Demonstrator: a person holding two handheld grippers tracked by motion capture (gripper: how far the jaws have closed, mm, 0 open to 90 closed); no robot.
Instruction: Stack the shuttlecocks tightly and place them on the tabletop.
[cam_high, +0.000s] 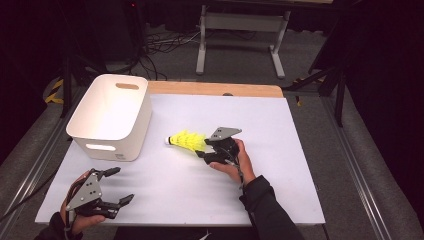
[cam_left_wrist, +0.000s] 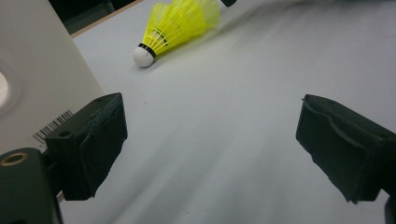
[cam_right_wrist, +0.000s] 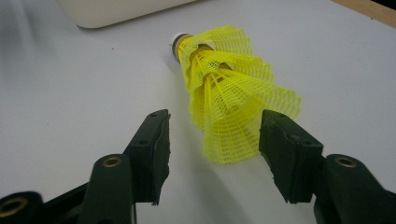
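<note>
Near the desk's middle, a little toward the far edge: stack of yellow shuttlecocks (cam_high: 187, 140) lying on its side, white cork tip toward the left edge, wide skirt end toward the right gripper (cam_high: 209, 150). Seen in the right gripper view, skirt (cam_right_wrist: 233, 107) reaching in between the two black fingers (cam_right_wrist: 152, 149), close beside the right-hand one, clear gap on the left-hand side; fingers released, parted wider than the skirt, no pad visibly pressing on it. Right gripper lying low over the desk, held in a hand with a dark sleeve coming in from the near edge.

At the near left corner: left gripper (cam_high: 116, 186), fingers spread wide and released, nothing between them, bare white surface below. From the left gripper view, shuttlecocks (cam_left_wrist: 180, 25) well apart from those fingers (cam_left_wrist: 93, 140), open desk all the way across.

Toward the far left corner: white bin (cam_high: 111, 116) with cut-out handles, upright, open top, near wall just beside the left gripper's reach and well clear of the shuttlecocks' cork tip.

Between bin and shuttlecocks: a strip of free surface. Along the right edge and the near edge: broad bare desk (cam_high: 280, 165). Along the far edge: strip of bare wood (cam_high: 215, 89) past the white cover.
</note>
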